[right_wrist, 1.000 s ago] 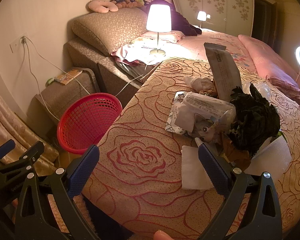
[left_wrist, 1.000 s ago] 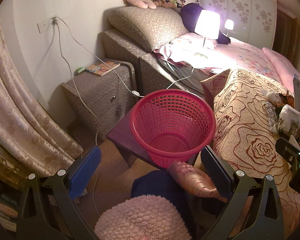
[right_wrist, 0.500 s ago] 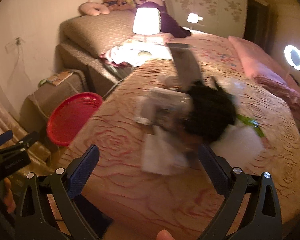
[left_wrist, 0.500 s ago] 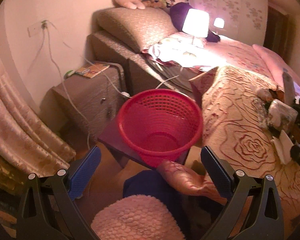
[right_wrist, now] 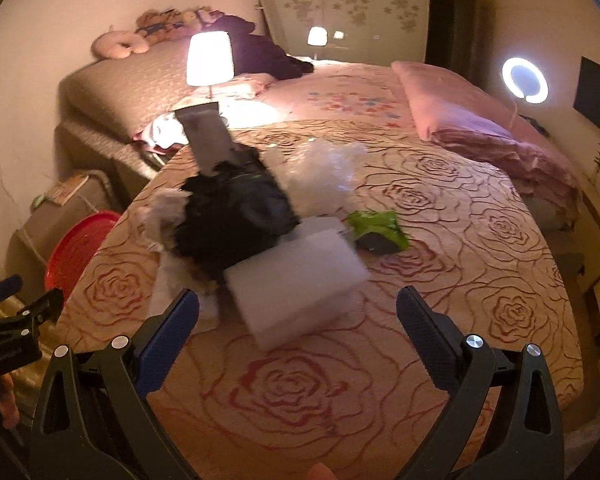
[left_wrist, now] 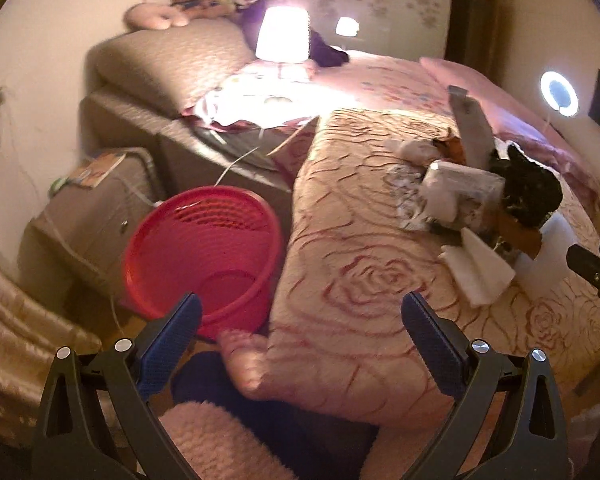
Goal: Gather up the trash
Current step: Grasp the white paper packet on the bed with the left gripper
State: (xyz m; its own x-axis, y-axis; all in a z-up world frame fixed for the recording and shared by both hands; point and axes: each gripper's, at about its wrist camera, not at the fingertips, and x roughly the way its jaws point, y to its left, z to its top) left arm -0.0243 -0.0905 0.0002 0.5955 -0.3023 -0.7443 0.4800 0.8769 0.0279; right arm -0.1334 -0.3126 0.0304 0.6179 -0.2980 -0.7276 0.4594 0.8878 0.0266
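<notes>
Both tools empty w/ jaws wide, right tool (right_wrist: 298, 306) lined up on the white foam block (right_wrist: 296, 280) in the trash pile (right_wrist: 236, 216) on the bed (right_wrist: 440, 240), prob grab next, then red basket (left_wrist: 204, 256) beside it.

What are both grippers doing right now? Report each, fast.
Left gripper: open, holding nothing, between basket and bed.
Right gripper: open, holding nothing, facing the white block in the trash.

Left tongs (left_wrist: 300, 314) spread wide, red basket (left_wrist: 204, 256) beside bed (left_wrist: 340, 280), trash pile (left_wrist: 472, 204) on bedspread.
</notes>
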